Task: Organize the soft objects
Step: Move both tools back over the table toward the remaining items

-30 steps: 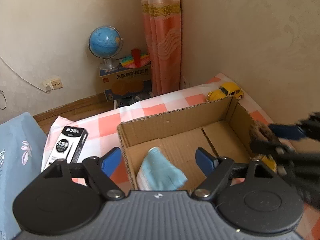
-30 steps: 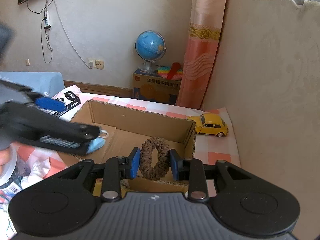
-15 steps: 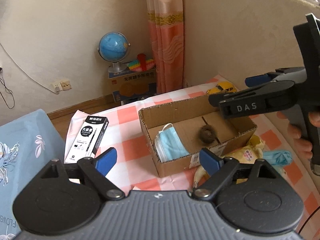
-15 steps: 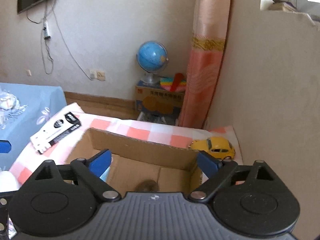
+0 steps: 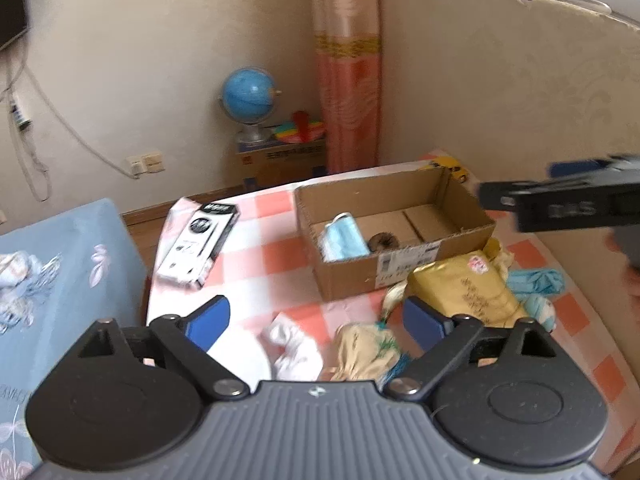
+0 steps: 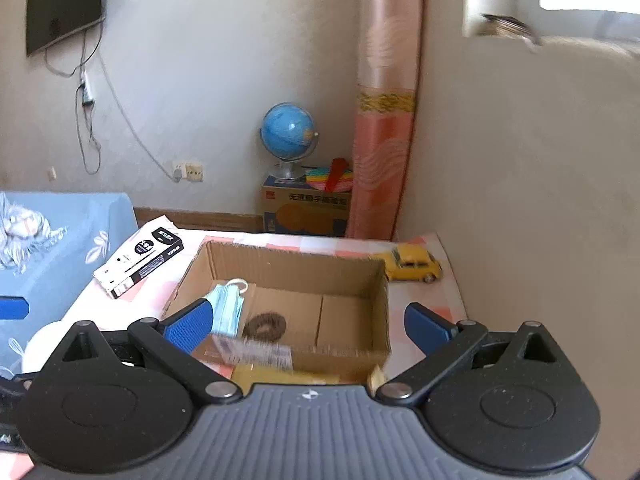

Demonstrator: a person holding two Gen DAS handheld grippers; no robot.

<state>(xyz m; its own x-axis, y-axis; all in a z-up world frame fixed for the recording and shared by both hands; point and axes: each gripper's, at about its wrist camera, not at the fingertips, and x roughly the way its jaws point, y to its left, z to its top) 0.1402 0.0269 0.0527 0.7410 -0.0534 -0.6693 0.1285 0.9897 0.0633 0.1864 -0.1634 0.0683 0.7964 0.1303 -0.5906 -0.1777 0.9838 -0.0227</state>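
Box wall (image 6: pixel 304 350) cuts off the brown scrunchie (image 6: pixel 265 325)

Blurred "DAS" on the right tongs (image 5: pixel 568 200), Chinese print on storage carton (image 6: pixel 306 210) illegible

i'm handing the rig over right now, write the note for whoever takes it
Left gripper: open, empty, jaws just widened.
Right gripper: open, empty, jaws just opened; it released the brown scrunchie.
Cardboard box: blue face mask and brown scrunchie already inside.
Left outside, in front of the box on the checked cloth: white cloth, beige fabric bundle, yellow packet, blue item.
Yellow toy car and pen box are hard; probably leave them.
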